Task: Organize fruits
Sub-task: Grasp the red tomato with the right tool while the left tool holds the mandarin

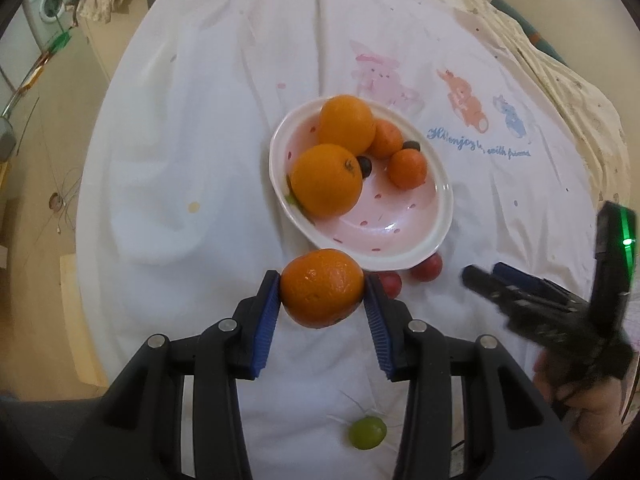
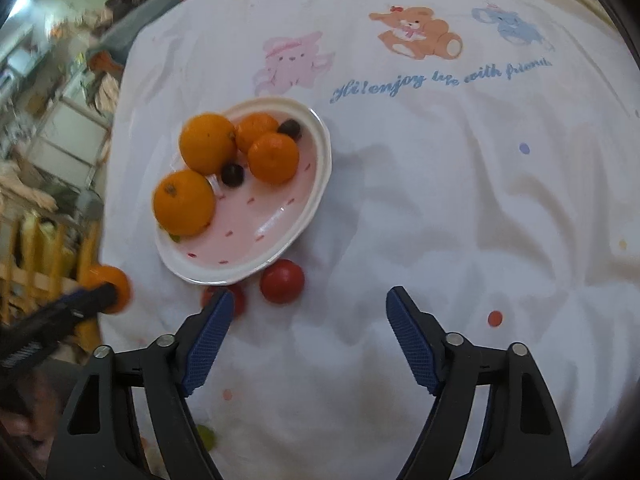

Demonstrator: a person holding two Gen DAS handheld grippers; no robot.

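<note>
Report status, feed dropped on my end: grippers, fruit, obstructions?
Left gripper shut on orange, short of bowl. Right gripper open, empty. Two red fruits against bowl's near rim.

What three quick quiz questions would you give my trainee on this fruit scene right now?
1. True or false: the left tongs grip an orange.
2. How many orange fruits sit in the pink dish? A) two B) four C) six
3. Fill in: the right tongs are ____ and hold nothing.

Key: 1 true. 2 B, four. 3 open. The two red fruits, one and the other, lie on the white cloth beside the dish rim, not in it.
</note>
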